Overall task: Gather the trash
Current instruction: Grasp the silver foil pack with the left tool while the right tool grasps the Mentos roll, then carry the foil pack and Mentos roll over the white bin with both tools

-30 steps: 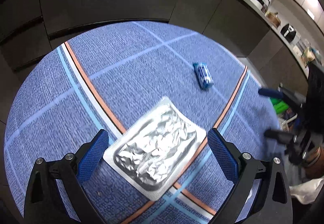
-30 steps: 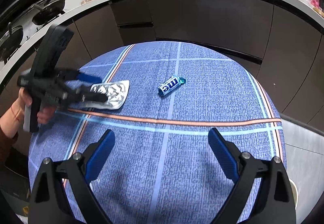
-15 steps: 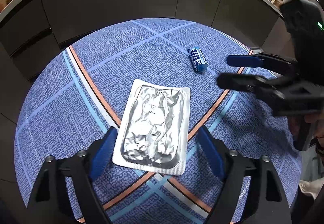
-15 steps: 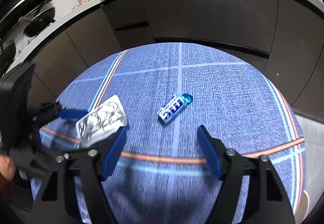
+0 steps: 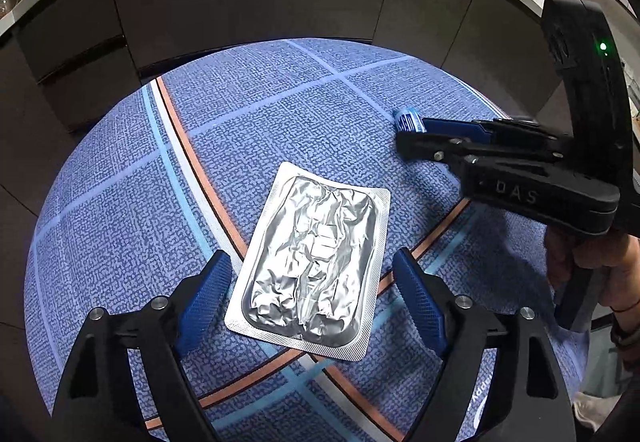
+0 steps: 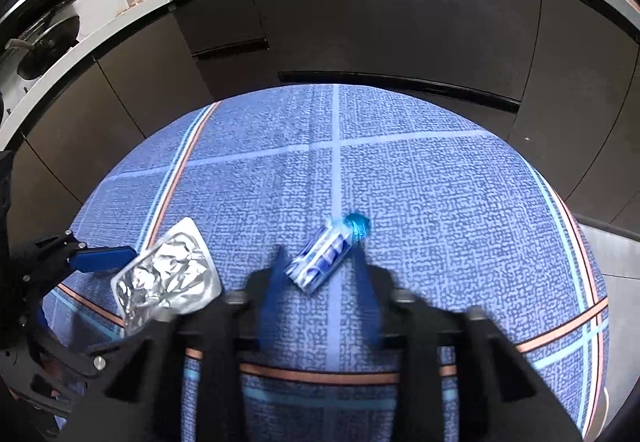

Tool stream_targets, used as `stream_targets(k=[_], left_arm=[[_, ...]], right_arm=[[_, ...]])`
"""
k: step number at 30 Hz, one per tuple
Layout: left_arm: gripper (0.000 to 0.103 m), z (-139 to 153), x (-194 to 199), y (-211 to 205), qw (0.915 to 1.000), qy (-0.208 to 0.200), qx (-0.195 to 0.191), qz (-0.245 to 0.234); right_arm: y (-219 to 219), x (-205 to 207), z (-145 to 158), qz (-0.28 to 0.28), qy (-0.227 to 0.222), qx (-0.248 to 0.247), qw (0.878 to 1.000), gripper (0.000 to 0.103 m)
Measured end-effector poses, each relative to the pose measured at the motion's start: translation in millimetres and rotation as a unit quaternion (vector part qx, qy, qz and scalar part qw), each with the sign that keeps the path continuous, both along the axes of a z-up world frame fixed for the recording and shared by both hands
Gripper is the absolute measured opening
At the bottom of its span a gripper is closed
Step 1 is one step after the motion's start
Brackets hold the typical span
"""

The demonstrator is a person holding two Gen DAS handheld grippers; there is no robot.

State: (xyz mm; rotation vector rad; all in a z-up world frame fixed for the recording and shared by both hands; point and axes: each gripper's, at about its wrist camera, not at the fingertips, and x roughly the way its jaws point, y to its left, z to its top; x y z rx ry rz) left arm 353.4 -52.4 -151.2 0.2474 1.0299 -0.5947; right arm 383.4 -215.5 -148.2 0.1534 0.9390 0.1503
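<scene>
**Both grippers spread over trash on the blue cloth**

My left gripper (image 5: 312,298) is released, its blue pads either side of the near end of the foil pack (image 5: 314,262); neither pad touches it that I can see. The pack lies flat and crumpled on the blue checked cloth (image 5: 120,202) covering the round counter, across the orange and white stripe.

My right gripper (image 6: 318,274) is also released, fingers blurred, straddling the near end of the candy roll (image 6: 324,256). The roll lies on the cloth, tilted, its twisted blue end pointing away from me to the right. I cannot tell whether the fingers touch it.

From the left wrist view, the right gripper reaches in from the right and hides most of the roll. Pack and roll lie near each other, apart. Dark cabinets (image 6: 360,22) stand behind the counter.
</scene>
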Motion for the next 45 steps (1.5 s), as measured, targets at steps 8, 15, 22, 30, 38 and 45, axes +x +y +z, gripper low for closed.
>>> stream_targets(k=[8, 15, 22, 30, 38, 45], left_arm=[[0.063, -0.5, -3.3, 8.0, 0.9996, 0.004, -0.004, 0.028], [0.062, 6.5, -19.8, 22.0, 0.9982, 0.005, -0.013, 0.057], [0.062, 22.2, -41.1, 28.2, 0.9969, -0.004, -0.023, 0.075], [0.062, 45.4, -75.8, 26.6, 0.9959, -0.018, -0.037, 0.081], [0.063, 76.3, -115.4, 13.3, 0.9961, -0.047, -0.032, 0.067], [0.063, 101.9, -141.9, -2.1, 0.9957, -0.073, -0.031, 0.048]], right_arm=[[2.9, -26.5, 9.3, 0.021, -0.013, -0.016, 1.000, 0.010], [8.5, -58.5, 20.2, 0.047, -0.028, -0.035, 0.998, 0.009], [3.4, -98.6, 35.1, 0.050, -0.039, -0.025, 0.998, 0.009], [-9.6, -149.8, 53.1, 0.036, -0.049, -0.004, 0.998, 0.009], [-26.6, -199.0, 73.3, 0.016, -0.060, 0.017, 0.998, 0.009], [-43.6, -230.7, 89.8, -0.001, -0.075, 0.025, 0.997, 0.009]])
